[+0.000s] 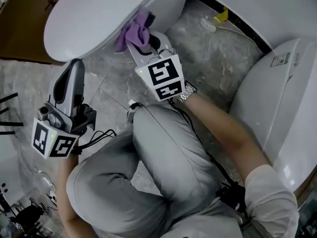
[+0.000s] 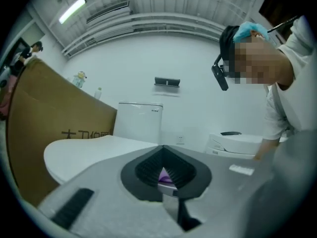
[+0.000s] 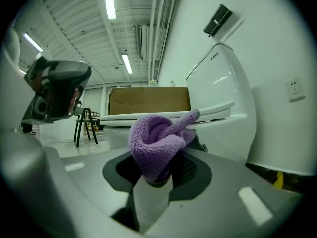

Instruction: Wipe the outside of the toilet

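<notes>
The white toilet (image 1: 99, 14) stands at the upper left of the head view, lid down. My right gripper (image 1: 142, 46) is shut on a bunched purple cloth (image 1: 136, 31), which rests against the bowl's side just under the lid rim. In the right gripper view the cloth (image 3: 156, 140) bulges out of the jaws of the right gripper (image 3: 159, 175), with the toilet bowl (image 3: 218, 128) just behind. My left gripper (image 1: 74, 68) is held upright lower left, apart from the toilet, shut and holding nothing. In its own view the left gripper (image 2: 163, 148) points over the toilet lid (image 2: 84, 150).
A second white toilet (image 1: 287, 98) stands at the right. A brush with a yellow part (image 1: 210, 23) lies on the marbled floor between them. A brown cardboard box (image 1: 20, 29) is behind the toilet. My grey-clad knee (image 1: 163, 148) is below the right gripper.
</notes>
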Tool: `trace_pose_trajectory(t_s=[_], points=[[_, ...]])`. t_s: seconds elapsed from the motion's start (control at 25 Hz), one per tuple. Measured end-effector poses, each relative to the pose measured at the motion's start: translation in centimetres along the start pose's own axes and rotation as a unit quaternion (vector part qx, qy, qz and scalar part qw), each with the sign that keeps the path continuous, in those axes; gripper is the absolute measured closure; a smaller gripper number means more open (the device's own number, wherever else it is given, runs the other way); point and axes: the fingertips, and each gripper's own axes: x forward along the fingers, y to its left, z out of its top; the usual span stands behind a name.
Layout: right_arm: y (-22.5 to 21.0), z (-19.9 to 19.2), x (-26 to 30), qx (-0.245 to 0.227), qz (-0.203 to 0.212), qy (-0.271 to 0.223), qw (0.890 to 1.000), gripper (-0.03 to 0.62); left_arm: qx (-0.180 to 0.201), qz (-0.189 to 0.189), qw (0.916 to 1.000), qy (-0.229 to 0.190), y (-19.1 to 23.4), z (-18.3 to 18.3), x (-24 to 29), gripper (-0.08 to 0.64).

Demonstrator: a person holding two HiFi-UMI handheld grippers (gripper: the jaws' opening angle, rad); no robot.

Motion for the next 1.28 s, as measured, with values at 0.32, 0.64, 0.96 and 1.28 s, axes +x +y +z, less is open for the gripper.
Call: trace_pose_trajectory(t_s=[0.32, 0.64, 0.96, 1.28], points=[[6.4, -1.1, 0.5, -0.021, 0.068, 0.042, 0.997, 0.453, 0.006, 0.02, 0.9998, -0.001, 0.5, 0.8, -2.6, 0.554], [11.4, -2.3, 0.1, -0.097, 0.188, 0.071, 0.975, 0.451, 0.003, 0.014, 0.9998, 0.011, -0.7, -0.8, -2.6, 0.554], [2.3, -6.5, -3.3, -0.11, 0.112, 0.071, 0.985, 0.448, -0.023, 0.031, 0.9993, 0.003, -1.3, -3.2, -2.7, 0.554], [-15.6, -12.0, -2.6, 0.032, -0.083, 0.108, 0.99, 0.446, -0.041, -0.017, 0.9986, 0.027, -0.7, -9.7, 0.4, 0.554]])
